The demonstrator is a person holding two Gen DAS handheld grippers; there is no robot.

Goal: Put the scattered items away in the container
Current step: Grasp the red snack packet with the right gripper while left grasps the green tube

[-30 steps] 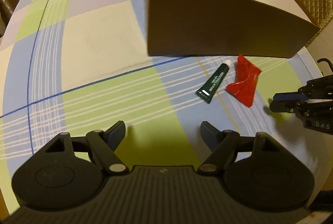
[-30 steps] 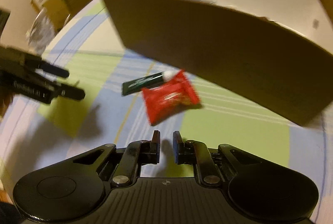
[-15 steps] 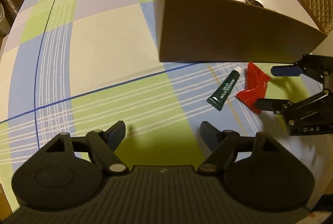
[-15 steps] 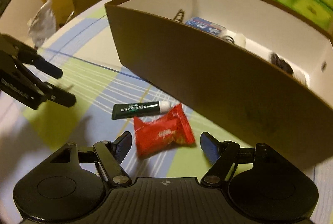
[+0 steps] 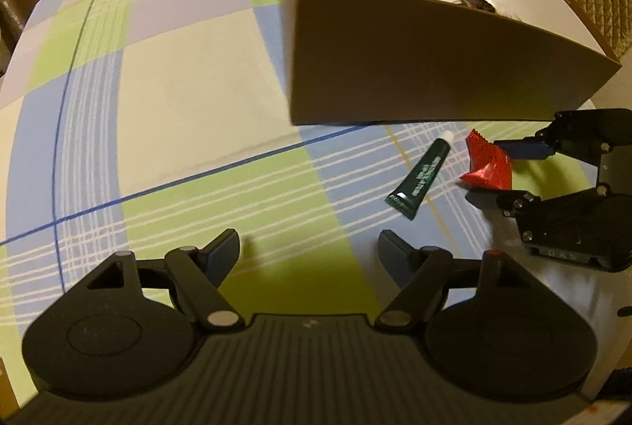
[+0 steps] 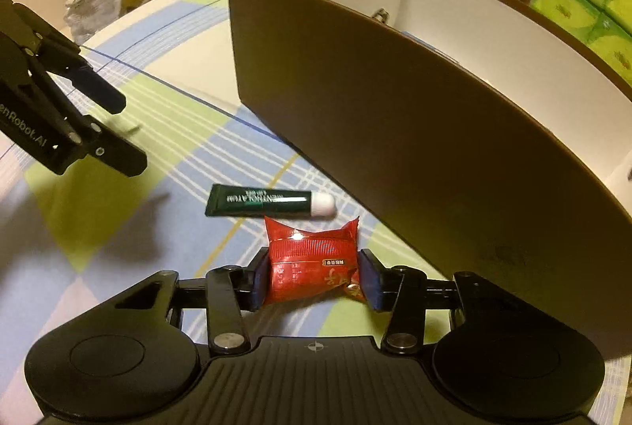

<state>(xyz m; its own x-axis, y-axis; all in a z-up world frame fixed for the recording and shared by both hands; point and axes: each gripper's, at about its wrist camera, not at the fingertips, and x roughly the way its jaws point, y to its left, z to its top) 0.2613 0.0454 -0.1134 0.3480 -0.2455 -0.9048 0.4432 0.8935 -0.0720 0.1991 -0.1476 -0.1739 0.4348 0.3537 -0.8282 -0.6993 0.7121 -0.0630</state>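
The right tongs [image 6: 314, 281] are closing on the red snack packet [image 6: 312, 267], whose sides already meet both pads, low over the checked counter [image 6: 189, 132] just in front of the brown box [image 6: 414, 125]. The green tube [image 6: 260, 204] (white cap toward the box) lies flat just beyond the packet. The left tongs [image 5: 308, 253] hang wide apart with nothing between them, over bare cloth beside the tube.

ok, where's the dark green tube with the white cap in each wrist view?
Left wrist: dark green tube with white cap, right of centre, lying diagonally, cap toward the brown cardboard box.
Right wrist, centre, lying crosswise, cap pointing right.
Shared landmark: shiny red snack packet beside it.
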